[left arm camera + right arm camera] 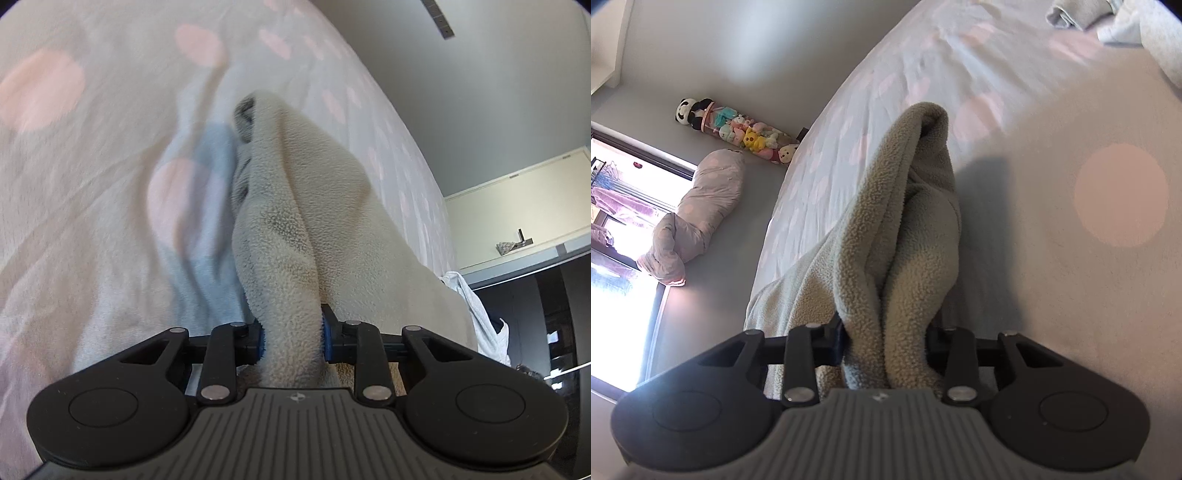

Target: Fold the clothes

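Observation:
A cream fleece garment [295,206] hangs bunched over a bed with a pale sheet dotted with pink spots [92,166]. My left gripper [292,338] is shut on a thick fold of the fleece, its blue pads pressed into it. In the right wrist view the same fleece [905,229] runs forward from my right gripper [886,343], which is shut on another bunched fold. The fleece's far end lifts off the sheet [1052,221] in both views. A grey patterned inner part shows at the garment's far tip [245,114].
Folded clothes [1108,22] lie at the bed's far corner. A white garment [480,314] hangs off the bed edge near a cupboard [517,206]. A pillow [694,214] and a tube of plush toys [738,129] lie on the floor by a bright window.

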`<state>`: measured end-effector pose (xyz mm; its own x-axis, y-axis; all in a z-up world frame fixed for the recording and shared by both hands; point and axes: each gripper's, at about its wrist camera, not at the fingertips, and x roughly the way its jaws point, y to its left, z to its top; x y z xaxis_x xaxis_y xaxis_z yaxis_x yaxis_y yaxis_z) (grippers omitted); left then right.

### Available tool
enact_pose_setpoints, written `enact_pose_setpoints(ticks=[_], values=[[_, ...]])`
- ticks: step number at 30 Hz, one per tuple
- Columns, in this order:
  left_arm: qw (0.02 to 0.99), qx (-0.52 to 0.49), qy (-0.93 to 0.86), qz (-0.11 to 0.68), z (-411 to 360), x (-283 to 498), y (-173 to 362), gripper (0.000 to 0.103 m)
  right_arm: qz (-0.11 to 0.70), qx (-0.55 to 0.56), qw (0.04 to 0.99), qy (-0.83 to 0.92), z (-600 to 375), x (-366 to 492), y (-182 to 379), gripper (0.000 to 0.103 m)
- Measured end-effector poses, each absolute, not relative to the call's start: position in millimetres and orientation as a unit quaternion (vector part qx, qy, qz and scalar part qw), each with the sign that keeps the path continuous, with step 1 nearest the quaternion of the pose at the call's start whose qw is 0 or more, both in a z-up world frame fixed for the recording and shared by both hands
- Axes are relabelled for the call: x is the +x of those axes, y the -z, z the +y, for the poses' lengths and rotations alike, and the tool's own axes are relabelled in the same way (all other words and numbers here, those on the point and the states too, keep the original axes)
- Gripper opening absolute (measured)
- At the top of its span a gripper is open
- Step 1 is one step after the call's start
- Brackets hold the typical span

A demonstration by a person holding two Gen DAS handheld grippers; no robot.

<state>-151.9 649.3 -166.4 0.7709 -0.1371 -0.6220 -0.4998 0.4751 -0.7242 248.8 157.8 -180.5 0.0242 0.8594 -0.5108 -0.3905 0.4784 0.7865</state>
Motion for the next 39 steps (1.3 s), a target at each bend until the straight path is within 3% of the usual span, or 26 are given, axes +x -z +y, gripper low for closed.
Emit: enact_pose_setpoints(ticks=[6,12,15,17,21,22,25,33,35,39], values=[[0.812,-0.483,-0.111,0.307,631.2,-158.1,145.5,0.022,0.503,0.239,0.683,-0.473,154.4,248.9,163.7,0.034],[0.785,-0.511,-0.117,0.331,650.0,-163.3,172.0,0.024,0.511,0.218,0.687,-0.469,156.5,252.7,167.0,0.034],[0.762,-0.537,-0.119,0.34,662.8,-166.5,189.5,0.035,0.523,0.213,0.684,-0.462,154.8,257.0,173.9,0.036],[0.758,-0.536,-0.118,0.351,669.3,-166.9,194.5,0.059,0.539,0.207,0.679,-0.454,151.4,260.0,181.3,0.04],[0.747,-0.546,-0.105,0.364,682.5,-167.3,205.8,0.065,0.577,0.183,0.665,-0.438,152.5,273.8,196.5,0.058],[0.743,-0.553,-0.098,0.364,685.9,-167.5,209.3,0.067,0.585,0.178,0.66,-0.437,153.6,277.9,200.0,0.071],[0.736,-0.568,-0.077,0.361,692.6,-169.4,218.4,0.069,0.607,0.158,0.644,-0.437,159.5,288.4,210.6,0.086],[0.725,-0.591,-0.034,0.351,699.2,-166.4,235.9,0.065,0.627,0.209,0.574,-0.483,179.3,290.7,242.0,0.087],[0.723,-0.598,-0.028,0.345,699.8,-163.7,239.6,0.048,0.622,0.208,0.569,-0.496,187.8,284.1,243.5,0.077],[0.725,-0.606,-0.023,0.326,696.4,-165.9,241.3,0.033,0.605,0.218,0.574,-0.507,185.4,276.2,242.6,0.061]])
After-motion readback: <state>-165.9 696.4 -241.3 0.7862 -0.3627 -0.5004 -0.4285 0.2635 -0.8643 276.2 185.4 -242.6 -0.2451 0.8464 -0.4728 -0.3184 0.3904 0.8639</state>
